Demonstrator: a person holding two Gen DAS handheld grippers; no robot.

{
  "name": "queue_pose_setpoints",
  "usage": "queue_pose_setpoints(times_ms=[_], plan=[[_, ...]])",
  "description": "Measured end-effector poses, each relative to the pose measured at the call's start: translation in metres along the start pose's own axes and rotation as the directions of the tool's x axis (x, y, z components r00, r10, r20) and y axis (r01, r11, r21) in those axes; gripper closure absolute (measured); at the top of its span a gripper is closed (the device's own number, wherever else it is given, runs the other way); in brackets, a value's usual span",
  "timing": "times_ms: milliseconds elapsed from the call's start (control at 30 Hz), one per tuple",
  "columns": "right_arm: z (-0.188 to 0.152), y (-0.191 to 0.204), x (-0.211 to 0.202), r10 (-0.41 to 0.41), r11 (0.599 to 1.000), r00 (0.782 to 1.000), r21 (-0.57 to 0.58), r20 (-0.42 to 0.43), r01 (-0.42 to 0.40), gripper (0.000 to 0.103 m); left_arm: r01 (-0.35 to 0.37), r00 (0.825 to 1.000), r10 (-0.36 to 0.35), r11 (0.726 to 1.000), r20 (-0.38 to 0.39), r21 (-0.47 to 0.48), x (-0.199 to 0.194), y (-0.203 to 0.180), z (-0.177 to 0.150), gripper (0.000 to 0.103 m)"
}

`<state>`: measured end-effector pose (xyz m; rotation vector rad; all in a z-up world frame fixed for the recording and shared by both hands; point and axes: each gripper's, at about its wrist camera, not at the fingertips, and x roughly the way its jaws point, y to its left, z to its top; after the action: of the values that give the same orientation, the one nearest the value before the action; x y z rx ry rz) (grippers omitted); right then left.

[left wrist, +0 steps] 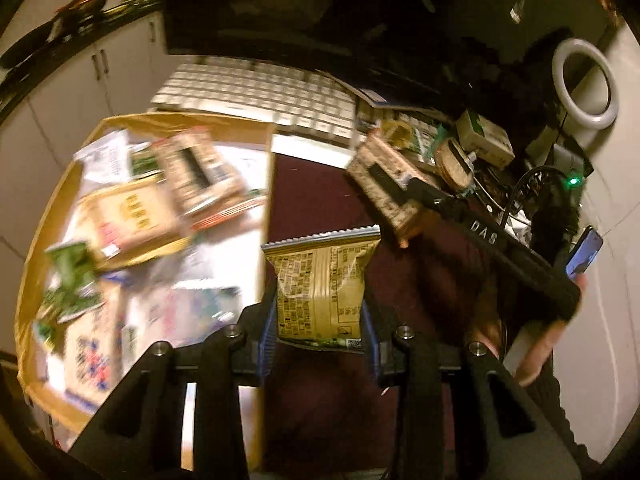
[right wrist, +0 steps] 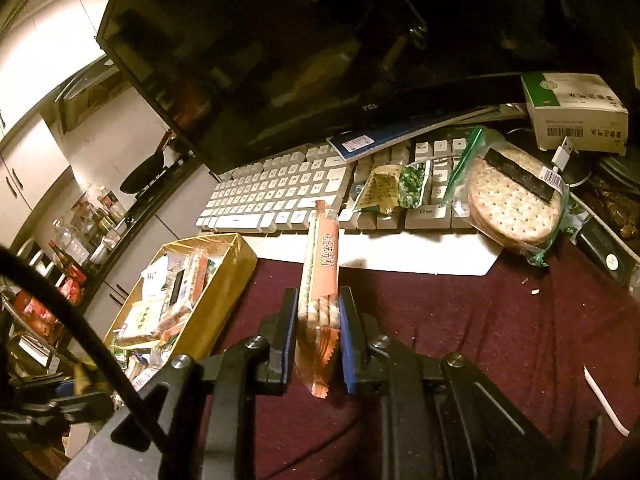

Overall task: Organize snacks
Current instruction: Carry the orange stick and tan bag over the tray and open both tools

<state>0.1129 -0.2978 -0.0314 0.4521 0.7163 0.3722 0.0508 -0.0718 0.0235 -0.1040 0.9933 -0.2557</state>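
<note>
A: Nearest, left gripper (left wrist: 320, 334) pinches a tan snack bag (left wrist: 322, 286) above the maroon cloth (left wrist: 316, 196), beside the cardboard box (left wrist: 256, 128) of packets.

B: Right gripper (right wrist: 319, 328) clamps an orange cracker sleeve (right wrist: 321, 264), upright. Keyboard (right wrist: 276, 192), monitor (right wrist: 280, 60) and bagged round crackers (right wrist: 512, 204) crowd behind.

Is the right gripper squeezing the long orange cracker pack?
Touching. In the right wrist view, the right gripper has both blue pads pressed against the sides of the orange cracker pack, holding it off the cloth.

Snacks in the cardboard box (left wrist: 256, 168) are smeared by blur
</note>
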Motion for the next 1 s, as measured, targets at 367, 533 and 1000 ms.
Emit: queue_pose_setpoints(times_ms=[367, 533, 1000], plan=[[0.002, 0.002, -0.005, 0.065, 0.997, 0.998, 0.037, 0.008, -0.065, 0.086, -0.087, 0.996, 0.091, 0.980, 0.017, -0.180, -0.038, 0.097, -0.034, 0.065], [-0.001, 0.031, -0.028, 0.123, 0.991, 0.992, 0.055, 0.030, -0.125, 0.086, -0.106, 0.994, 0.109, 0.970, 0.004, -0.218, -0.039, 0.118, -0.042, 0.065], [-0.058, 0.138, -0.017, 0.311, 0.950, 0.935, 0.070, -0.167, -0.304, 0.086, -0.125, 0.992, 0.117, 0.965, -0.052, -0.231, -0.027, 0.135, -0.052, 0.065]])
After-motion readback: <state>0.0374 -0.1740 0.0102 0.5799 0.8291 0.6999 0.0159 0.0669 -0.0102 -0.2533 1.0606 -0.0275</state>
